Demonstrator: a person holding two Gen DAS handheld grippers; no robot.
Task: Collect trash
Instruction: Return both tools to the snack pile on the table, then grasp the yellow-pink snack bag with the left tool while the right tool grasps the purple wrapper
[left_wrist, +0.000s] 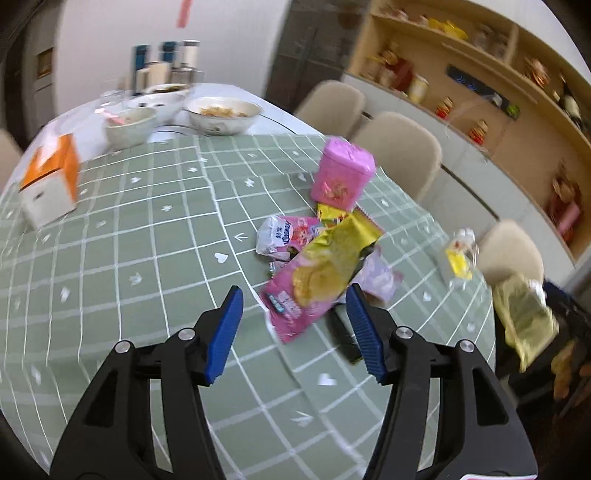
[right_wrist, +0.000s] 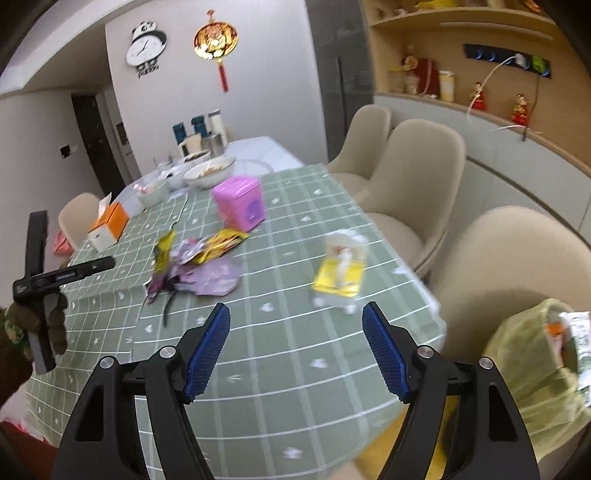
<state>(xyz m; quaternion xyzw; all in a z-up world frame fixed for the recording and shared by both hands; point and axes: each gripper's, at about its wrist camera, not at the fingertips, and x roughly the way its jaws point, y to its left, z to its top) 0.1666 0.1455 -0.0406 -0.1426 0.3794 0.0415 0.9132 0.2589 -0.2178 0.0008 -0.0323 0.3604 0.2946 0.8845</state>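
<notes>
**Approaching a pile of wrappers with both grippers empty**

Covering the table (left_wrist: 155, 236), the checked cloth carries one pink tin (left_wrist: 341, 173), one heap of at least four wrappers (left_wrist: 325, 266) (bunched, easy to pinch) and one clear bottle (right_wrist: 341, 273). One trash bag (right_wrist: 528, 354) waits beside. Left gripper (left_wrist: 295, 325) spread, empty; right gripper (right_wrist: 295, 347) wide, empty.

You can read "panda" under the panda clock (right_wrist: 146, 43) at eleven o'clock. Print on the snack wrappers (left_wrist: 320, 271) is too blurred for you to read

White walls (right_wrist: 258, 74), panda clock (right_wrist: 146, 45), beige chairs (right_wrist: 413, 184), wooden shelving (left_wrist: 461, 74), checked green tablecloth (left_wrist: 147, 240)
</notes>
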